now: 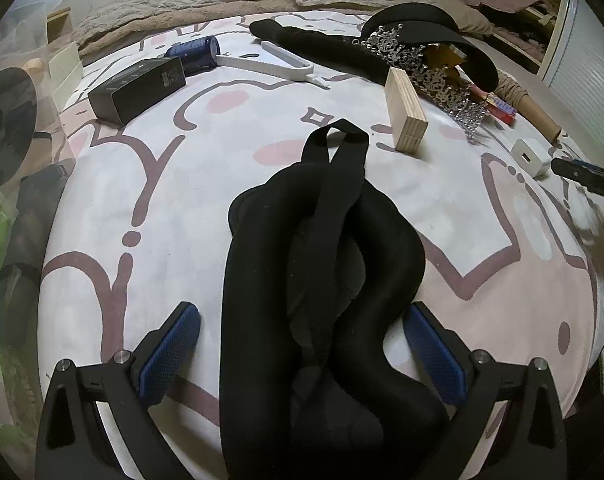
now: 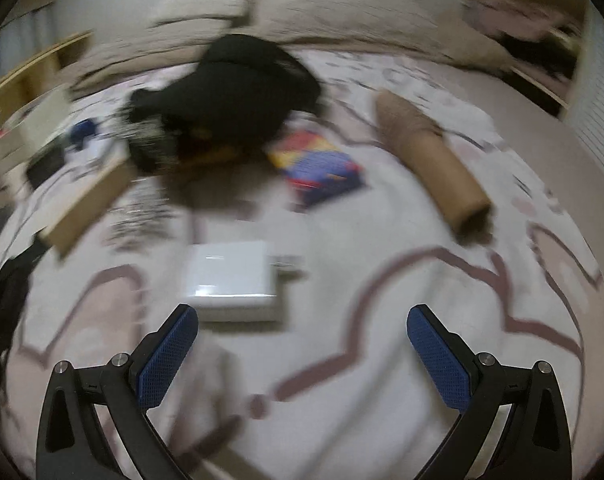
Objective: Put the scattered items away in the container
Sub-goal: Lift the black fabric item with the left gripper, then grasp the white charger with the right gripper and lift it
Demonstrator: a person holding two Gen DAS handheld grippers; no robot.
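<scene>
You're early in this one: nearly everything is out on the bed (image 1: 174,208), and the clear bin (image 1: 10,92) at your far left holds some dark things I can't make out.

Your left tool (image 1: 302,352) has its pads spread either side of the black padded strap (image 1: 321,264), not closed on it, so that pick is lined up but not made. Your right tool (image 2: 302,352) is spread wide too, empty, with the white charger (image 2: 230,280) just ahead of it. That view is badly smeared.

Counting big to small: one black cap (image 1: 433,36), one long black cloth piece (image 1: 302,40), that one padded strap, one tiara (image 1: 433,72), one cardboard tube (image 2: 429,164), one black box (image 1: 138,88), one wood block (image 1: 405,112), one white clip-like tool (image 1: 278,60), one blue can (image 1: 196,54), one red and blue packet (image 2: 317,164), one charger. Eleven to go, as far as I can see.
</scene>
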